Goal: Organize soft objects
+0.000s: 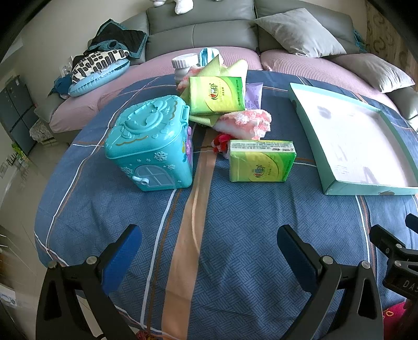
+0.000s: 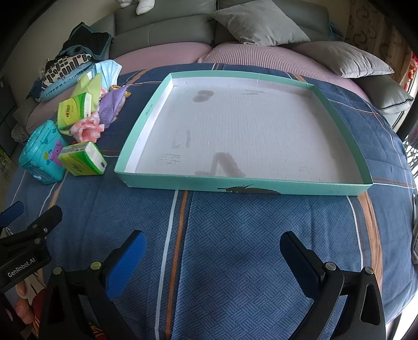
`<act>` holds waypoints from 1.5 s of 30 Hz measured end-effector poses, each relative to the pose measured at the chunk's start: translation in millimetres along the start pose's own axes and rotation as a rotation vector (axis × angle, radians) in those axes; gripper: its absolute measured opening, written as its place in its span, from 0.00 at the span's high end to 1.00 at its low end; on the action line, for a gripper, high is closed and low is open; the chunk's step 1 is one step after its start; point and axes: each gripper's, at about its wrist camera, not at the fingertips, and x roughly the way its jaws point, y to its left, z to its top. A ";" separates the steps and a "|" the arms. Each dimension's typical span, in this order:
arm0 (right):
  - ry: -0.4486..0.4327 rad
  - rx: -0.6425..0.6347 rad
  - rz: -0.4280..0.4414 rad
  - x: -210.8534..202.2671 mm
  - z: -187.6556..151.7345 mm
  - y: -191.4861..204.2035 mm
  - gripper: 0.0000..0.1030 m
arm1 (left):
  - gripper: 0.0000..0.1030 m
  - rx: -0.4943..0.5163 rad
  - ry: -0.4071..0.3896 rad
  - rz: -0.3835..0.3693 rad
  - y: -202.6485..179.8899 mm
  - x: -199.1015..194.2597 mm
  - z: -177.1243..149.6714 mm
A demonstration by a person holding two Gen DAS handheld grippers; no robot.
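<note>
Two green tissue packs lie on the blue cloth: a near one (image 1: 261,160) (image 2: 82,158) and a far one (image 1: 216,95) (image 2: 73,108). A pink fluffy cloth (image 1: 248,123) (image 2: 87,129) lies between them, with a yellow-green cloth (image 1: 230,68) (image 2: 88,83) and a purple pouch (image 2: 112,107) behind. A shallow teal box lid (image 2: 248,189) (image 1: 305,123) with a white inside stands empty at the right. My left gripper (image 1: 209,251) is open and empty, short of the near pack. My right gripper (image 2: 213,253) is open and empty, in front of the lid.
A turquoise plastic toy house (image 1: 149,141) (image 2: 41,154) stands left of the packs. A white bottle (image 1: 183,65) stands behind the pile. A sofa with grey pillows (image 2: 261,23) and a heap of clothes (image 1: 104,57) lies beyond the table.
</note>
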 end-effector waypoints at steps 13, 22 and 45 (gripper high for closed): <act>0.006 -0.001 -0.001 0.9 -0.3 -0.6 0.00 | 0.00 -0.003 0.007 -0.017 3.2 0.3 1.2; 0.001 -0.009 -0.005 -0.7 0.4 -0.2 0.00 | 0.00 0.005 -0.003 -0.049 3.6 -4.5 3.0; -0.107 -0.213 0.243 -32.3 62.1 99.8 0.00 | 0.00 -0.162 -0.113 -0.161 97.6 -30.7 94.3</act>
